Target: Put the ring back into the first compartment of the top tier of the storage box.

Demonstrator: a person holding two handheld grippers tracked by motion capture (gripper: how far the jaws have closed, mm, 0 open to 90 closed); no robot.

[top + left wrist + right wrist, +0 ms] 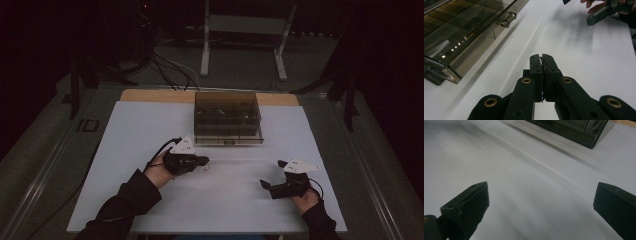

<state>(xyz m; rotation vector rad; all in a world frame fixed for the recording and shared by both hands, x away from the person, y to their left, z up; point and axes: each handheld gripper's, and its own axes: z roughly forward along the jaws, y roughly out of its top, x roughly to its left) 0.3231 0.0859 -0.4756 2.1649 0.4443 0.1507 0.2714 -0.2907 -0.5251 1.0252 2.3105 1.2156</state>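
A dim room, seen from above. A table [150,130] with a white top stands before a person whose forearms in dark sleeves come in from the bottom edge. Each hand holds black tongs.

Toward the far side of the table, near its middle, sits a smoky see-through drawer box [227,117]. Small dark things lie inside it, too dim to make out. In the left gripper view the box [461,32] fills the upper left, and a small metal knob [508,20] sticks out from its front.

The left tongs [202,160] lie low over the table, just in front of the box and a little to its left, pointing right. In the left gripper view the left tongs [542,58] are closed, jaws pressed together with nothing visible between them.

The right tongs [273,173] are near the table's right front, well apart from the box. In the right gripper view the right tongs [540,195] are spread wide, with bare white table between the jaws and a corner of the box [574,130] at the top.
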